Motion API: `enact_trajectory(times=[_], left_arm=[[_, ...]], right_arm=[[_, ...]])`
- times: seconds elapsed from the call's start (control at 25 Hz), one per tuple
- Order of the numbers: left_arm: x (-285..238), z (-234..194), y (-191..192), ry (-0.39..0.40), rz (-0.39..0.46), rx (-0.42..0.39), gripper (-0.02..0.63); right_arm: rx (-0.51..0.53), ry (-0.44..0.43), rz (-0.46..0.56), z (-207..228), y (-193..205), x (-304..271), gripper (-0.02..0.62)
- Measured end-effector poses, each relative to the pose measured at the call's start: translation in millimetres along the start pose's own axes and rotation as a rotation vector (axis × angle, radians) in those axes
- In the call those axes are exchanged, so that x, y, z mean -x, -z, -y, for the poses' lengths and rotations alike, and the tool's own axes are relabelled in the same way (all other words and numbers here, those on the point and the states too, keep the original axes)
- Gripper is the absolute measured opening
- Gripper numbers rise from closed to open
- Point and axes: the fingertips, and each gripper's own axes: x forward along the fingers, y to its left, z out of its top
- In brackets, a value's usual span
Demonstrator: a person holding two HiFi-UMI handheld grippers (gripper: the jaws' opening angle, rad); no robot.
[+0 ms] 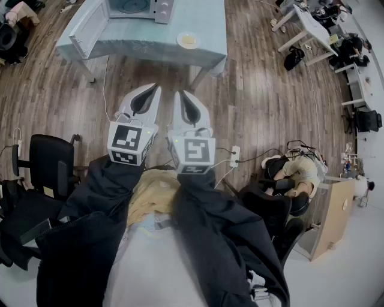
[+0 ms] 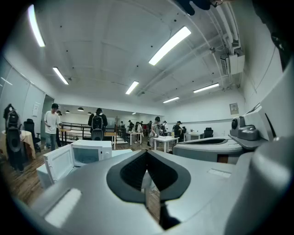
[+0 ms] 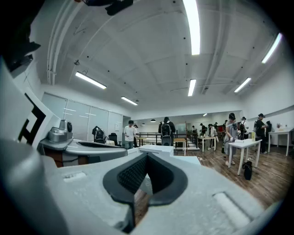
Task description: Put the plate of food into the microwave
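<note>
A white plate of yellow food (image 1: pixel 188 40) sits near the front right of a table covered in pale blue cloth (image 1: pixel 144 42). The white microwave (image 1: pixel 135 7) stands at the table's back, its door (image 1: pixel 90 27) swung open to the left. My left gripper (image 1: pixel 157 89) and right gripper (image 1: pixel 179 93) are side by side over the wooden floor, short of the table, both shut with nothing in them. In the left gripper view the left gripper's (image 2: pixel 147 152) jaw tips meet, and the microwave (image 2: pixel 92 151) shows beyond them. The right gripper (image 3: pixel 147 155) also shows its tips together.
Black office chairs (image 1: pixel 48 165) stand at the left. A person (image 1: pixel 297 171) sits at the right beside a wooden desk (image 1: pixel 330 219). A power strip (image 1: pixel 234 156) lies on the floor. Several people (image 2: pixel 97 124) and white desks (image 3: pixel 241 147) fill the room behind the table.
</note>
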Motion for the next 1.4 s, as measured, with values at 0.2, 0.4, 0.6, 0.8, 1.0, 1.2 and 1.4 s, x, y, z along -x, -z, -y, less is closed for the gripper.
enact_trajectory(times=[0.2,0.4,0.6,0.8,1.0,1.2,1.4], left_arm=[[-4.2,1.3,-1.3,0.002,-0.002,-0.002,0.0],[-5.4,1.2,1.4,0.0,-0.014,-0.002,0.0],[-7.0,3.5,4.4,0.002,-0.026,0.0,0.0],[-8.6,11.1,10.9,0.008,-0.041,0.001,0.0],[-9.7,30.0,17.4,0.006,-0.051,0.001,0.0],[-10.0,40.2,23.5,-0.003,-0.062,0.0,0.0],[-11.0,50.5,31.1,-0.015,-0.07,0.003,0.0]], right_arm=[[-0.011,-0.01,0.003,3.0,-0.9,-1.4,-0.002],[-0.023,-0.015,-0.006,3.0,2.5,-2.1,-0.002],[-0.023,-0.014,-0.02,4.9,5.3,-1.3,-0.002],[-0.016,-0.022,-0.022,5.6,8.9,2.8,-0.002],[-0.025,-0.025,-0.027,17.0,15.4,16.9,-0.002],[-0.039,-0.04,-0.029,21.5,21.9,24.7,-0.002],[-0.048,-0.057,-0.036,27.5,28.9,32.0,-0.002]])
